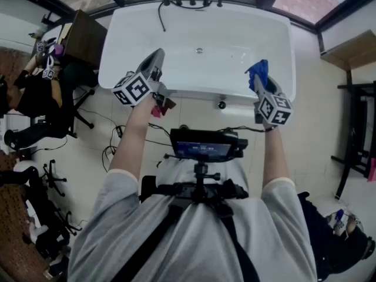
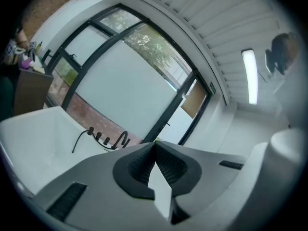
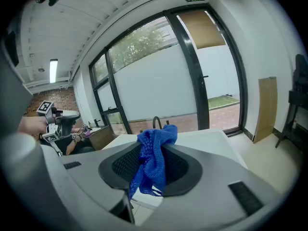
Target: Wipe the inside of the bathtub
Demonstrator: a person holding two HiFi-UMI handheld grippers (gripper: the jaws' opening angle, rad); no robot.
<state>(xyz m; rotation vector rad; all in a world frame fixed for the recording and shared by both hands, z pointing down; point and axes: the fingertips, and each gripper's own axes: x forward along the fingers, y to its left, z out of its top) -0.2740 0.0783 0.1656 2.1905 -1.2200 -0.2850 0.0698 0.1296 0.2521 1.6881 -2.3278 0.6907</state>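
Blue cloth: clamped in right tongs, held over white bathtub near its front rim. Left tongs: together, empty. Advice: lower cloth flat onto the inner wall, overlap strokes.

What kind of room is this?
Likely a lab or office mock-up, not a home bathroom: a freestanding white bathtub beside a wooden desk, an office chair, full-height glazed doors.

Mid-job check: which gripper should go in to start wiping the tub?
Right. The right gripper has its jaws shut on the blue cloth and is at the near side of the bathtub. The left gripper is shut on nothing.
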